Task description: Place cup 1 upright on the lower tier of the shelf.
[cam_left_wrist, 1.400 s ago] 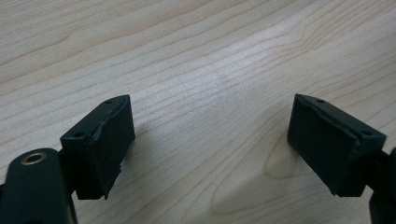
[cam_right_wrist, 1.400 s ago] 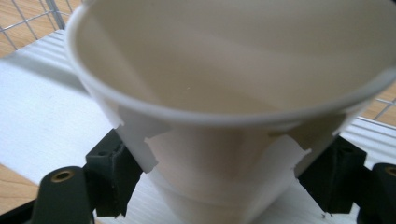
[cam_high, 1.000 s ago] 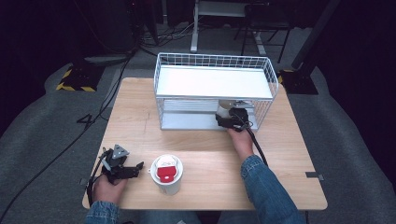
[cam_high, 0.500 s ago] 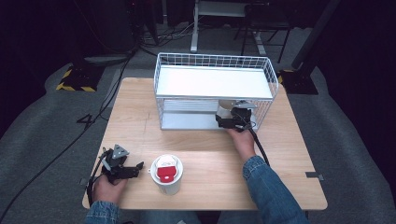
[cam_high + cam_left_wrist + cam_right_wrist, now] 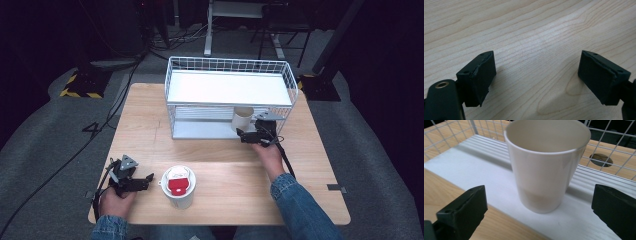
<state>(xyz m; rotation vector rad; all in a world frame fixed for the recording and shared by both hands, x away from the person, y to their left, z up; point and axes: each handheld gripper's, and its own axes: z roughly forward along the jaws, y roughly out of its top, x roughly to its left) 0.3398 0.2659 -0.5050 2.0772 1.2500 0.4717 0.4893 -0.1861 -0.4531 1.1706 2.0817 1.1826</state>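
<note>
Empty cup (image 5: pixel 547 165) upright on rack's (image 5: pixel 227 89) lower shelf, right gripper (image 5: pixel 544 210) released around it, left gripper (image 5: pixel 544 80) released over table (image 5: pixel 536 32).

Plain cream cup (image 5: pixel 547 167), upright, mouth open and empty, standing on lower white shelf of wire rack (image 5: pixel 225 90), near front edge; just ahead of right gripper (image 5: pixel 243 135), centred between its spread jaws, untouched. White cup with red lid (image 5: pixel 179 186) upright on wooden table (image 5: pixel 300 200), just beside left gripper (image 5: pixel 149 177), apart from its jaws.
</note>
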